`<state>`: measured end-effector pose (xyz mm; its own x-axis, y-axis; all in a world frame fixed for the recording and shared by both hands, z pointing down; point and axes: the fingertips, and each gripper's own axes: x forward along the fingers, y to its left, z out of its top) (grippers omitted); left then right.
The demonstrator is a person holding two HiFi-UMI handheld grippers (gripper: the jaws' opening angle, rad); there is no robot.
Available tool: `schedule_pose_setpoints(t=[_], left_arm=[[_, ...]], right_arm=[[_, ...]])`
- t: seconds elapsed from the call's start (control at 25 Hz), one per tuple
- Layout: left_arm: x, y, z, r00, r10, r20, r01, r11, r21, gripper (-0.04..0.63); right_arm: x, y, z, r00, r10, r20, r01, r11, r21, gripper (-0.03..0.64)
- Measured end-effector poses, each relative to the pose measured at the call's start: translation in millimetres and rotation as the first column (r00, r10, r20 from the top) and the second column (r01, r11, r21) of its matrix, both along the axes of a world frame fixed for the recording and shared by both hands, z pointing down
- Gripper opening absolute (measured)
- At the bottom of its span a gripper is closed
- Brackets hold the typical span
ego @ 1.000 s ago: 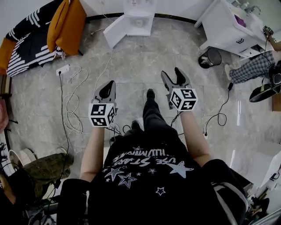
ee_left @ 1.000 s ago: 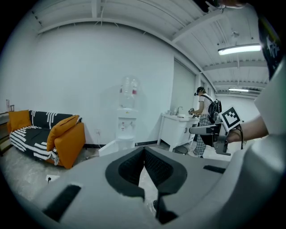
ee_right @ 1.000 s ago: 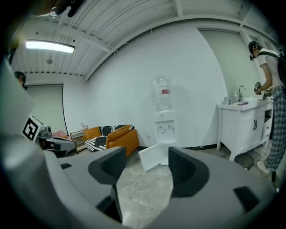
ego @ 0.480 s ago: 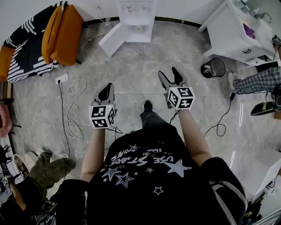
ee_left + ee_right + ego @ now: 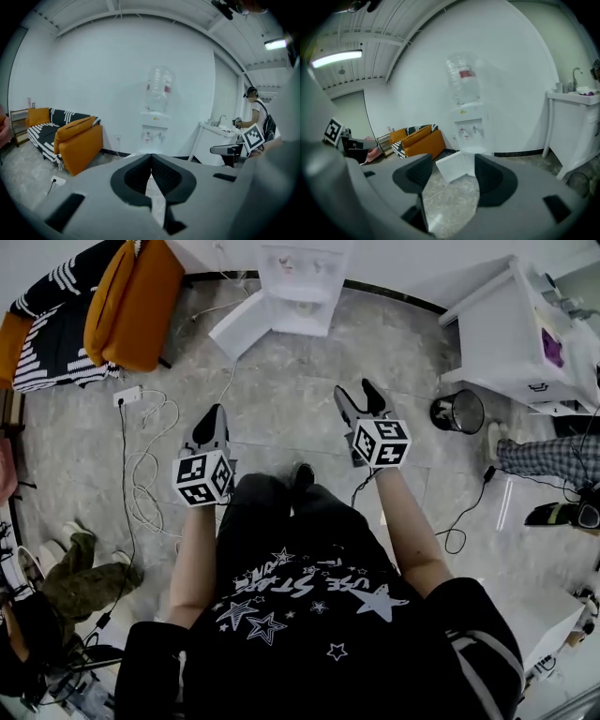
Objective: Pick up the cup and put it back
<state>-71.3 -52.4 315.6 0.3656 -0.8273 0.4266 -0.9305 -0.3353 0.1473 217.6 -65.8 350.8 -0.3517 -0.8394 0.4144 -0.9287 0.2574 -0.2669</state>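
No cup shows in any view. In the head view my left gripper [image 5: 210,413] hangs over the grey floor with its jaws together and nothing between them. My right gripper [image 5: 356,390] is held level with it, open and empty. Both point at a white water dispenser [image 5: 298,277] against the far wall, whose lower door [image 5: 246,320] stands open. The left gripper view shows the shut left gripper [image 5: 151,157] below the dispenser [image 5: 156,122] and its bottle. In the right gripper view the open right gripper [image 5: 452,171] frames the dispenser's door [image 5: 457,169].
An orange and striped sofa [image 5: 131,296] stands at the far left. A white sink cabinet [image 5: 520,334] and a black bin [image 5: 459,412] are at the right. Cables [image 5: 145,465] lie on the floor at the left. Other people's legs show at right [image 5: 544,451] and lower left [image 5: 75,582].
The person has stepped forward, so the dispenser, sofa and cabinet sit nearer. Both grippers keep their pose and state, the left one drifting slightly left.
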Motion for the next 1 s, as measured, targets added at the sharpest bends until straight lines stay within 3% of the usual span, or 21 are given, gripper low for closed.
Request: schedule_pose_setpoints(t=[0.12,0.28,0.68,0.84,1.0], left_arm=[[-3,-10,11,1.0,-0.011,-0.002,0.01,1.0,-0.019,0.011],[-2,-37,34,0.997,0.063,0.036,-0.062,0.998,-0.033,0.011],[3,-175,122,0.976,0.2,0.086,-0.199,0.98,-0.02,0.011],[4,-226,182,0.975,0.205,0.083,-0.203,0.979,-0.025,0.011],[-4,-260,249,0.986,0.16,0.053,-0.158,0.987,-0.043,0.011]], right_arm=[[-6,-18,13,0.999,-0.027,-0.019,0.027,0.999,-0.024,0.284],[-15,-49,33,0.999,-0.024,-0.042,0.021,0.998,-0.055,0.282],[-29,-168,141,0.991,0.013,-0.132,-0.03,0.991,-0.131,0.262],[-28,-223,208,0.985,0.06,-0.161,-0.085,0.985,-0.147,0.217],[-35,-277,279,0.98,0.117,-0.161,-0.141,0.978,-0.151,0.181]])
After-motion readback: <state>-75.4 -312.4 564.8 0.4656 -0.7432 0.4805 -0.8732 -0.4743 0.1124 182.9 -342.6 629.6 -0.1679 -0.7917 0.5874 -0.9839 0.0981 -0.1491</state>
